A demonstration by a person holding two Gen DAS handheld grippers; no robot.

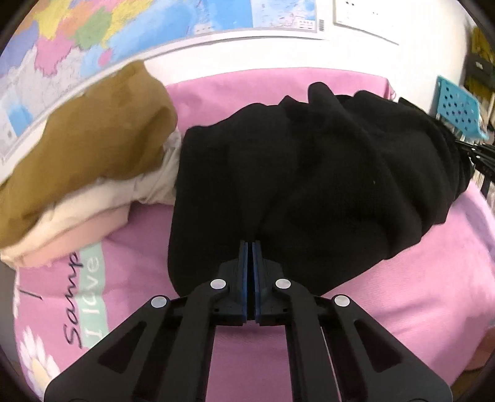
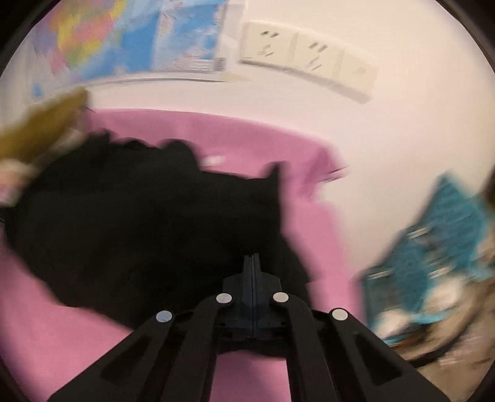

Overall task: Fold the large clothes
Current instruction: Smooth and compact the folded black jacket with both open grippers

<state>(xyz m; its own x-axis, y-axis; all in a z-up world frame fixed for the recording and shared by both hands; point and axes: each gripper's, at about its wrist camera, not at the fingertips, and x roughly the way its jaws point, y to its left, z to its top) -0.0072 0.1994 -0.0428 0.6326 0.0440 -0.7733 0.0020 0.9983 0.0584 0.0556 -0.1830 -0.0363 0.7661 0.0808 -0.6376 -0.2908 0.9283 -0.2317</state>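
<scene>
A pink sheet (image 1: 417, 278) covers the surface below a wall map (image 1: 92, 27) and white wall sockets (image 2: 306, 52). A black garment (image 1: 309, 173) lies bunched in the middle of the sheet, just beside a stack of folded clothes (image 1: 80, 167) on its left. The left gripper (image 1: 250, 247) has its jaws pressed together on the garment's near edge. The right gripper (image 2: 254, 259), blurred, is likewise clamped on the garment's edge. A blue basket (image 2: 445, 235) sits off to the right.

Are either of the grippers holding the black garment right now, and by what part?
Both look shut on the black garment: the left gripper and the right gripper each pinch its near edge. Which part of the garment cannot be told.
</scene>
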